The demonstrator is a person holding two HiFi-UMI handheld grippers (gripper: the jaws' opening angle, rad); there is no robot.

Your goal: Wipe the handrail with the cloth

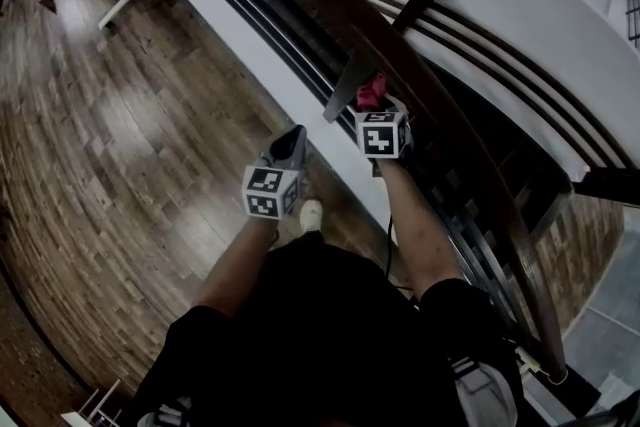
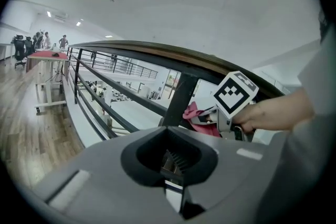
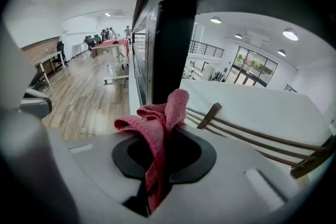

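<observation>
**Bringing the cloth up to the handrail**

My right gripper (image 3: 156,168) is clamped on the pink cloth (image 3: 160,113). Its bunched end pokes past the jaws beside a dark post (image 3: 176,55), just under the wooden handrail (image 2: 173,55). I judge contact comes next: lift and press on top. The left gripper (image 1: 291,140) is closed and empty.

Two grippers: the left gripper (image 1: 291,143) and the right gripper (image 1: 372,95). Each carries one marker cube, so there are two in all, the left cube (image 1: 268,192) and the right cube (image 1: 383,134). There is one red cloth (image 3: 160,113) and one wooden handrail (image 2: 157,52). Down the room stands one red-topped table (image 2: 48,54). One white shoe (image 1: 311,213) shows on the floor. A few people (image 2: 63,40) stand at the far end, too small to count exactly.
</observation>
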